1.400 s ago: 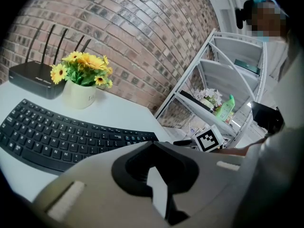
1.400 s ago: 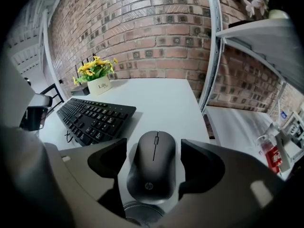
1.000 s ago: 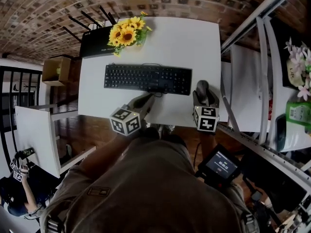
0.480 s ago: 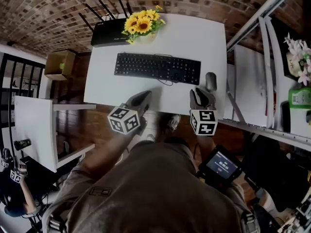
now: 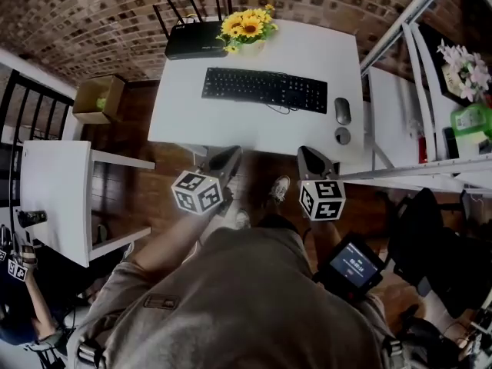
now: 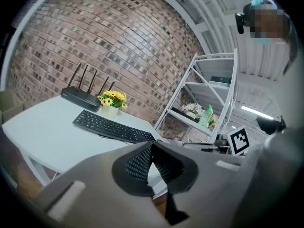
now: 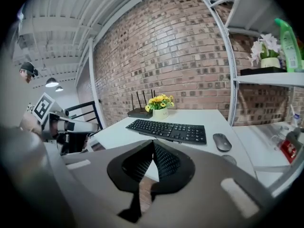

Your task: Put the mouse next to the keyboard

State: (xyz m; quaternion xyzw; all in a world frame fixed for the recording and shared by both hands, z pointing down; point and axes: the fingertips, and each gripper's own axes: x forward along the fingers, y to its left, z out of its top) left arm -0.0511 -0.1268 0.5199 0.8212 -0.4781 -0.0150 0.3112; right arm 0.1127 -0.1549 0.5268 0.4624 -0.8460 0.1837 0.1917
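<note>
The dark mouse lies on the white desk just right of the black keyboard; the right gripper view shows the mouse beside the keyboard too. Both grippers are pulled back off the desk, over the floor in front of it. My right gripper is shut with nothing between its tips. My left gripper is shut and empty as well, with the keyboard ahead of it.
A router and a pot of sunflowers stand at the desk's far edge. A small round disc lies near the mouse. A metal shelf rack stands to the right, a white side table to the left.
My right gripper let go of the mouse beside the keyboard, closed, and drew back off the desk. The left gripper also drew back. The head view shifted, so the desk sits farther away.
</note>
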